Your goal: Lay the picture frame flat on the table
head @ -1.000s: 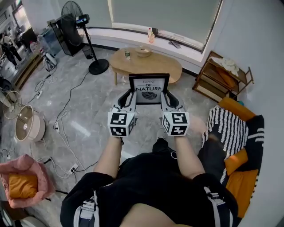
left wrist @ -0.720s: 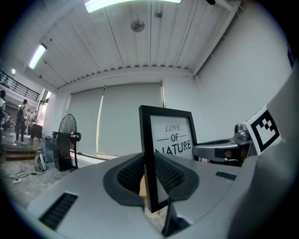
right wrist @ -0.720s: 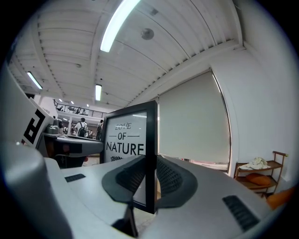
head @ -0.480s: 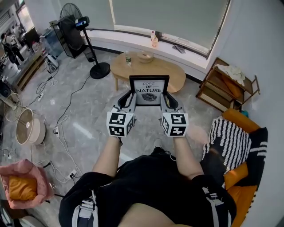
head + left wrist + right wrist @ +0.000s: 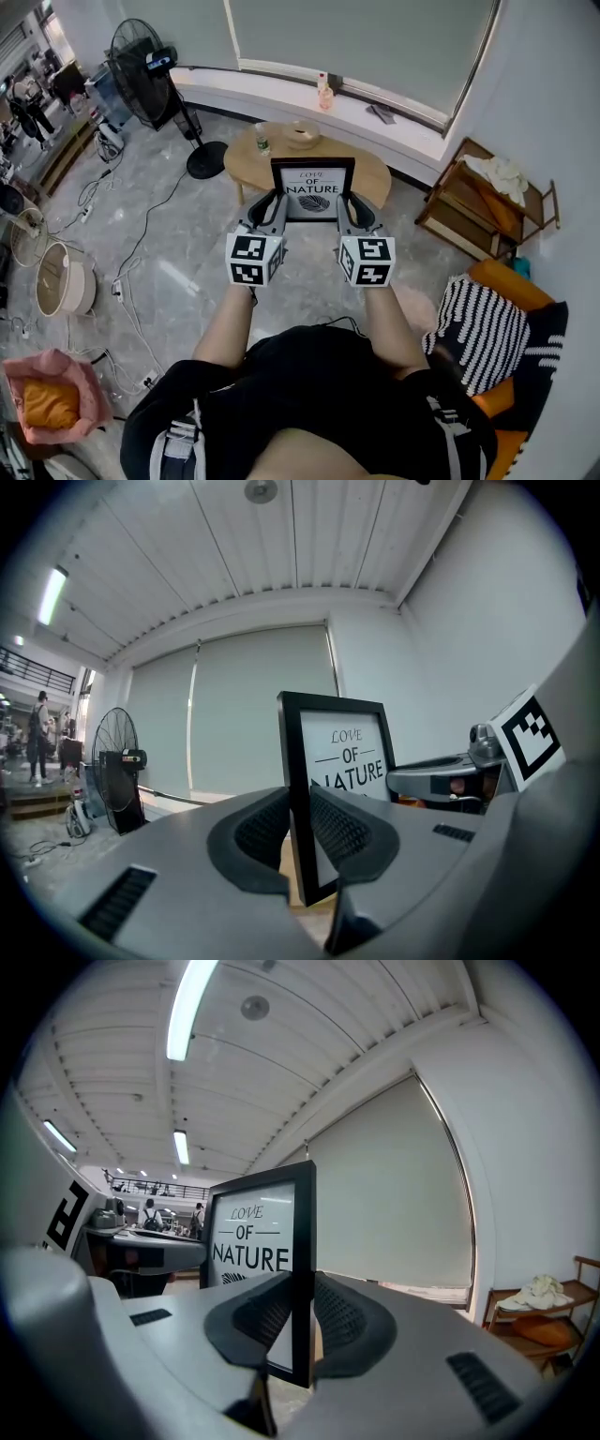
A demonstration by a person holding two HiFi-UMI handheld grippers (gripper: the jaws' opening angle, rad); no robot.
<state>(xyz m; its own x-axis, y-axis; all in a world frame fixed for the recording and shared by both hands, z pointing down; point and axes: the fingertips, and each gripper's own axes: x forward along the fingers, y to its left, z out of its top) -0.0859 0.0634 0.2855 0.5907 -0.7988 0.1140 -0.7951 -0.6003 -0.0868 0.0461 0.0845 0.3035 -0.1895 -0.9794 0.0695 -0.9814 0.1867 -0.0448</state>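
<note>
We hold the picture frame (image 5: 313, 189) upright, left tongs (image 5: 270, 206) and right tongs (image 5: 349, 206) clamped on its sides, tabletop (image 5: 371, 169) ahead and below.

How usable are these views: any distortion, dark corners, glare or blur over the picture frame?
Head view: edges bow from the wide lens, light is even, and the picture frame reads sharp between the left gripper and right gripper. Left gripper view: heavy fisheye, black corners, print legible. Right gripper view: same fisheye; the ceiling light is blown out, no glare on the print.
</note>
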